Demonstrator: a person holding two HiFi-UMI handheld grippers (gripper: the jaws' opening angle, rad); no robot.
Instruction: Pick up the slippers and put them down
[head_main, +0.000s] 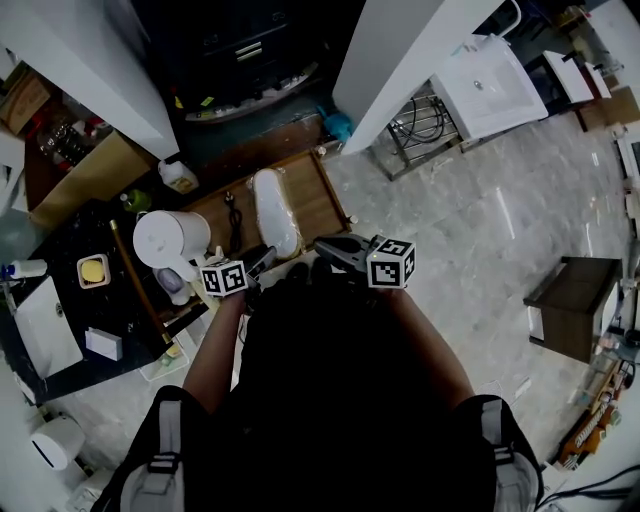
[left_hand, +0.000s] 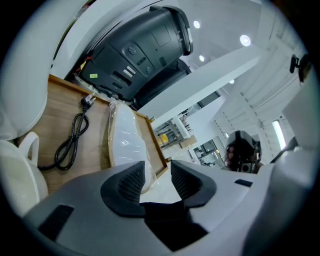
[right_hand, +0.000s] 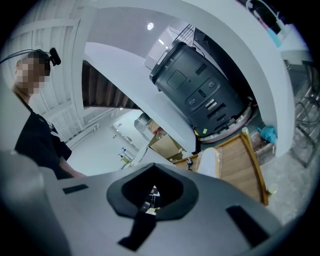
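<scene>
Down on the marble floor (head_main: 480, 230) lies a shallow wooden tray (head_main: 318, 192), and one white slipper (head_main: 274, 212), wrapped in clear plastic, rests lengthwise along the middle of it. I can make out only this one slipper. On the tray's left half a coiled black cable (head_main: 233, 215) lies just beside the slipper but not touching it, and a white jug (head_main: 168, 240) stands at the tray's left end. At the tray's far edge sits a big dark machine (head_main: 245, 60) under a white ledge.

The person holds both tools over the tray's near edge. The left gripper (head_main: 266, 260) hovers at the slipper's near end, pointing down along it. From the left gripper view its fingers (left_hand: 131, 184) stand apart, with bare floor showing in the gap; the plastic-wrapped slipper (left_hand: 126, 140) lies just beyond the left finger, and nothing is pressed between the pads. The cable (left_hand: 70, 142) and the tray's wooden floor (left_hand: 60, 107) show to the left of it.

The right gripper (head_main: 322, 244) sits near the tray's near right corner, beside the left one and clear of the slipper. Its fingers (right_hand: 172, 200) are closed together on nothing, and past them the slipper (right_hand: 209, 162) shows on the tray (right_hand: 246, 167) below the dark machine (right_hand: 200, 90). A second person (right_hand: 40, 140) in a black top stands off to the left of that view.
</scene>
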